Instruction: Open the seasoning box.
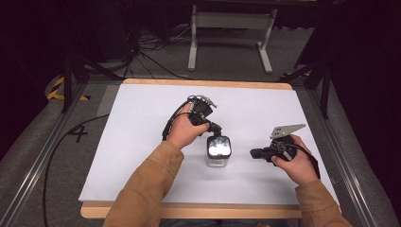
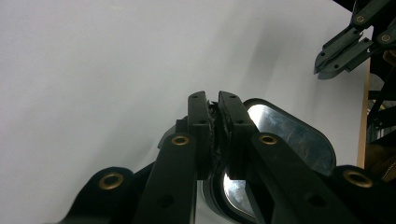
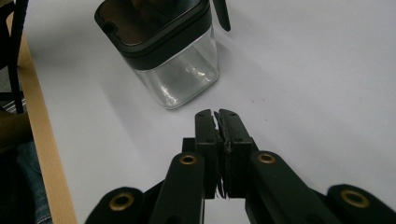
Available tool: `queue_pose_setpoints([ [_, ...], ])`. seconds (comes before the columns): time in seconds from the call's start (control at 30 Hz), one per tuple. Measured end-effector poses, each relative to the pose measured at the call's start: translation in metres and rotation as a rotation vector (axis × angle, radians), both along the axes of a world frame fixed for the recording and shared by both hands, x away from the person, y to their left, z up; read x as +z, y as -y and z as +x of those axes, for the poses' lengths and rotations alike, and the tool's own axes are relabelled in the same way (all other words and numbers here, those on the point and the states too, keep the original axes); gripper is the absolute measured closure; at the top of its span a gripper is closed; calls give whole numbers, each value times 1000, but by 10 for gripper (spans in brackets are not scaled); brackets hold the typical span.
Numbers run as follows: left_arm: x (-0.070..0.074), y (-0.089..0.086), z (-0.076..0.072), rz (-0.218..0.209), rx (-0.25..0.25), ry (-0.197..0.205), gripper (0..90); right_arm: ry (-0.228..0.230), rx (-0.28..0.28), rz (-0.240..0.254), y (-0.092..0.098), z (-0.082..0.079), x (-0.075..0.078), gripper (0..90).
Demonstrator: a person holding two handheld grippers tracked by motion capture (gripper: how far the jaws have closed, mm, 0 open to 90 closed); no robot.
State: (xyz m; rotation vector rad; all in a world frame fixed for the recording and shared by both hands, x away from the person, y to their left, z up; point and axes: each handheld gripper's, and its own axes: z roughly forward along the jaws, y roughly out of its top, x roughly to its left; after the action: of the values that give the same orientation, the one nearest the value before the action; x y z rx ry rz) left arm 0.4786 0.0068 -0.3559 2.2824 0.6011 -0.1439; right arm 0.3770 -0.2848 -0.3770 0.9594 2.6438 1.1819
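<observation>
A clear jar [image 1: 218, 152] with a black lid [image 3: 149, 28] is seen standing upright on the white desk [image 1: 142, 142], between the two grippers. The left gripper [image 1: 213, 128] is held just above the jar's far edge, at the lid. Its jaws are pressed together, and nothing is gripped between them. The right gripper [image 1: 254, 153] is held low over the desk, to the right of the jar and near it. It is pointed at the jar. Its jaws are closed too, with nothing held.
</observation>
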Motion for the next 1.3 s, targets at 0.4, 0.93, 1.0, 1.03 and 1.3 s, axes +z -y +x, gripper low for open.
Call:
queue_pose_setpoints([
  [0.4,-1,-2,3,-21,29,-58,849,5,10,-8,-3,-1,0,878],
  [0.93,-2,-2,5,-32,55,-89,853,0,18,-13,-7,-2,0,878],
  [1.0,-2,-2,5,-27,61,-76,865,-1,20,-13,-7,-2,0,878],
  [1.03,-2,-2,4,-24,59,-66,865,-1,20,-14,-7,-2,0,879],
  [1.3,-2,-1,4,-24,59,-72,865,-1,24,-13,-9,-2,-1,874],
])
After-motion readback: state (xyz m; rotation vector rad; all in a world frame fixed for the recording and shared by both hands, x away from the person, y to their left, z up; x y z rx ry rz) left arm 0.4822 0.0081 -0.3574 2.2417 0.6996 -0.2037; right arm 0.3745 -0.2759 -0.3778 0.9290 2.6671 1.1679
